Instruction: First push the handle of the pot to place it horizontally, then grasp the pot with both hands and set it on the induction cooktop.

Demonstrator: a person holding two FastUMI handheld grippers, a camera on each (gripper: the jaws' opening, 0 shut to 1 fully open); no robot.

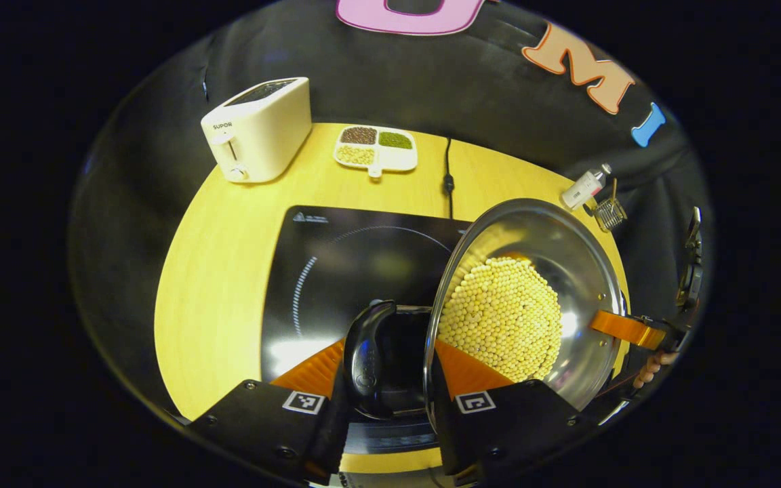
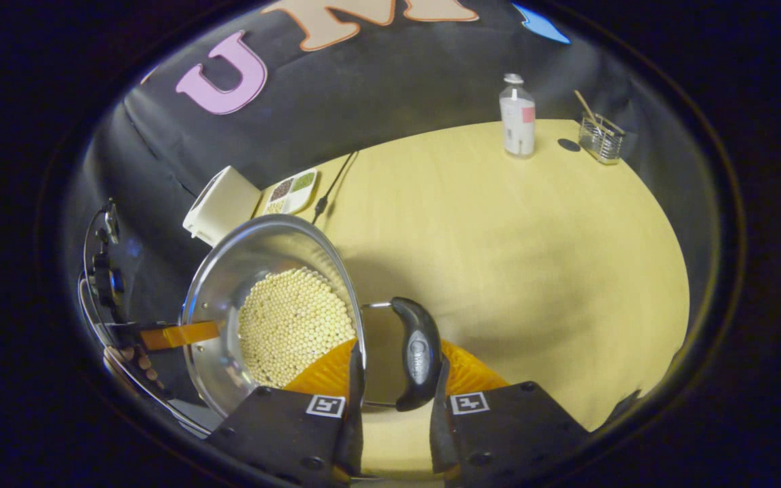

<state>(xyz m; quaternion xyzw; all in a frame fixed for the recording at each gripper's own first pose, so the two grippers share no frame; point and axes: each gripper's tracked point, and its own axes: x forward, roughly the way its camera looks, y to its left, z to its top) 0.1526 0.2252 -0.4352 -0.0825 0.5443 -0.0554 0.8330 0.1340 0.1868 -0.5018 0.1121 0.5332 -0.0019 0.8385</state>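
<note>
A steel pot (image 1: 539, 237) holding yellow beans (image 1: 502, 315) hangs over the right edge of the black induction cooktop (image 1: 350, 257). My left gripper (image 1: 390, 379) is shut on one black side handle (image 1: 369, 352), with one finger outside it and the other inside the pot's rim. The far rim is held by the right gripper (image 1: 624, 329). In the right gripper view, my right gripper (image 2: 394, 386) is shut on the opposite black handle (image 2: 417, 352) the same way. There the pot (image 2: 241, 271) casts a shadow on the table, and the left gripper (image 2: 180, 334) grips its far side.
A white toaster (image 1: 258, 129) and a divided dish of grains (image 1: 375, 147) stand behind the cooktop, with a black power cord (image 1: 449, 179) beside them. A white bottle (image 2: 518, 116) and a small wire basket (image 2: 601, 137) sit at the yellow table's (image 2: 512, 257) far corner.
</note>
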